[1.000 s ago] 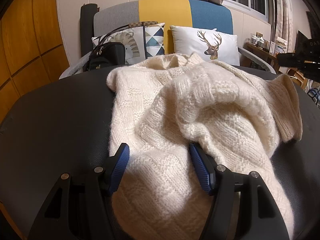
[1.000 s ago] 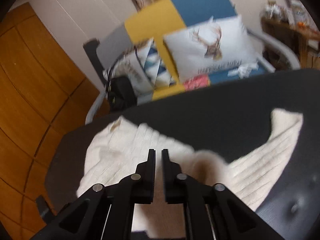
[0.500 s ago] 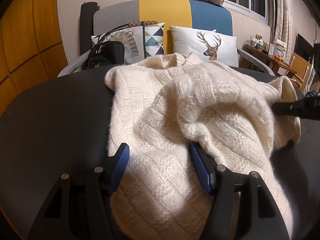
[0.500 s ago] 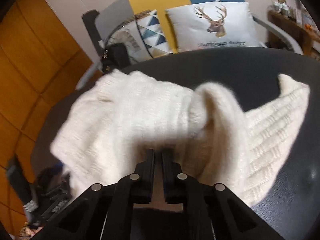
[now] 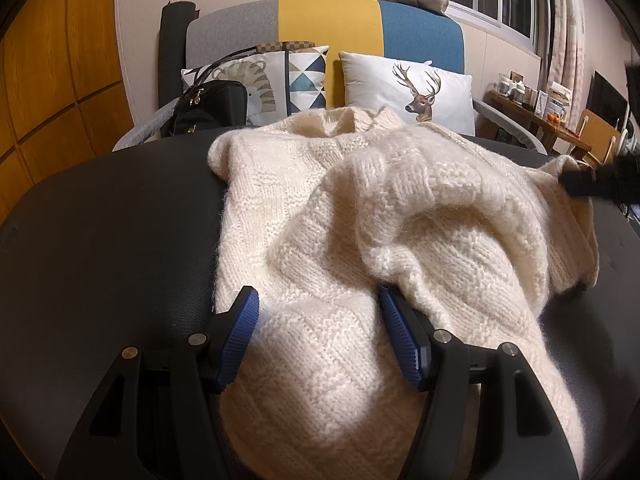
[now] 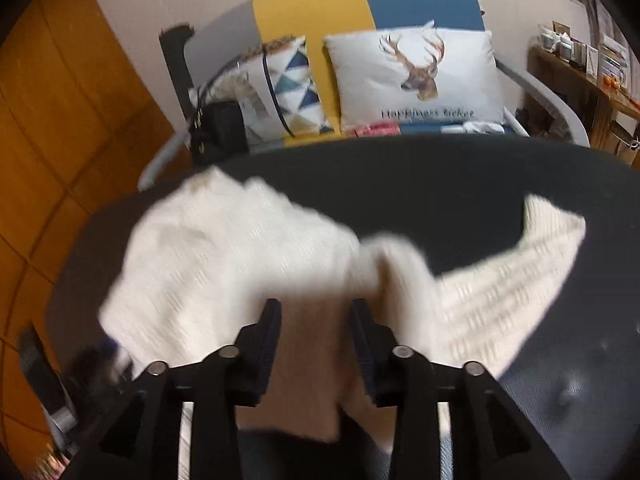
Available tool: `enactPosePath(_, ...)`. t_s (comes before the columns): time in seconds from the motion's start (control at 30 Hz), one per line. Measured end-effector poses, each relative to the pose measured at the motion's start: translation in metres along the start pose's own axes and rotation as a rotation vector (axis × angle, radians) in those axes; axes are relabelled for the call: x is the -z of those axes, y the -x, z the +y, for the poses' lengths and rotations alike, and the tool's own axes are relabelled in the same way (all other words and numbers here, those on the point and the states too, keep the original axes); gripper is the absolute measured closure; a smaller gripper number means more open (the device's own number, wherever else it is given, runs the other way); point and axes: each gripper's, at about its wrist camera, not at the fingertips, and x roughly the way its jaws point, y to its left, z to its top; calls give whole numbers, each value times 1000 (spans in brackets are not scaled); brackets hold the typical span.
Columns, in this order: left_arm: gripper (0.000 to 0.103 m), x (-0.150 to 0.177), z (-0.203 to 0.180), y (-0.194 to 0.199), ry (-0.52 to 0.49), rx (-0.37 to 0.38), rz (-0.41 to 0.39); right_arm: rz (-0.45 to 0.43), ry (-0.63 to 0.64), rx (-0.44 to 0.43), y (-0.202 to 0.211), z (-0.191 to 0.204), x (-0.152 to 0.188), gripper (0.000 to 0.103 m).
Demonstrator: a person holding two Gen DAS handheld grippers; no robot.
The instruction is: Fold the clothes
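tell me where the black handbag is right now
In the left wrist view the black handbag sits upper left on the sofa, against the patterned cushion.

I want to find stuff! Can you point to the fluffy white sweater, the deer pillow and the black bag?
sweater point(image 5: 320, 216), left wrist view, on its knitted middle.
deer pillow point(image 6: 412, 76), right wrist view, on the deer's head.
black bag point(image 5: 208, 110), left wrist view, on its front side.

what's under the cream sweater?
The cream sweater lies crumpled on the black padded surface, which shows bare around it in both wrist views. Whatever sits beneath its bunched folds is covered, so anything else under there cannot be seen.
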Motion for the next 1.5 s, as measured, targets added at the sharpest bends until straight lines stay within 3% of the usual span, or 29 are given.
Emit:
enactPosePath(0.2,38,0,-1,1,-2,-3,0,50,11,-39,-17,1,14,60)
enactPosePath(0.27,38,0,-2,1,-3,-4,0,26,26,-61,-16,6,14,75)
enactPosePath(0.3,38,0,-2,1,-3,-4,0,9,29,-68,-14,7,13,97)
enactPosePath(0.5,38,-1,-1,0,-6,-4,0,-74,24,-92,-4,15,-11,97)
enactPosePath(0.7,38,-2,0,0,-5,-1,2,-191,-27,-23,-13,-1,-86,97)
enactPosePath(0.8,38,-2,-1,0,-6,-3,1,-167,-37,29,-34,-14,-113,96)
enactPosePath(0.87,38,-2,-2,0,-7,-6,1,-86,-24,60,-59,-22,-122,91)
enactPosePath(0.9,38,-2,-2,0,-8,-6,1,-14,-5,99,-76,-24,-122,81)
enactPosePath(0.93,38,-3,-2,0,-7,-6,1,46,13,141,-89,-26,-120,80)
enactPosePath(0.97,38,-3,-2,0,-7,-5,1,38,33,194,-88,-26,-116,80)
enactPosePath(1.0,38,-3,-2,0,-7,-6,1,20,50,246,-84,-26,-110,80)
enactPosePath(1.07,38,-4,-3,0,-8,-6,2,-151,55,309,-47,-20,-93,80)
enactPosePath(1.1,38,-4,-3,0,-9,-7,3,-236,62,279,-26,-15,-80,77)
enactPosePath(1.17,38,-5,-4,1,-16,-12,5,-305,141,138,1,-1,-55,77)
enactPosePath(1.23,38,-8,-6,1,-35,-23,7,-266,278,4,8,21,-30,78)
enactPosePath(1.27,38,-10,-8,2,-51,-31,7,-193,342,-41,1,31,-20,81)
enactPosePath(1.43,69,-18,-28,4,-181,-42,13,107,502,87,-64,49,16,82)
enactPosePath(1.5,78,-20,-36,5,-240,-58,10,87,498,98,-69,46,19,83)
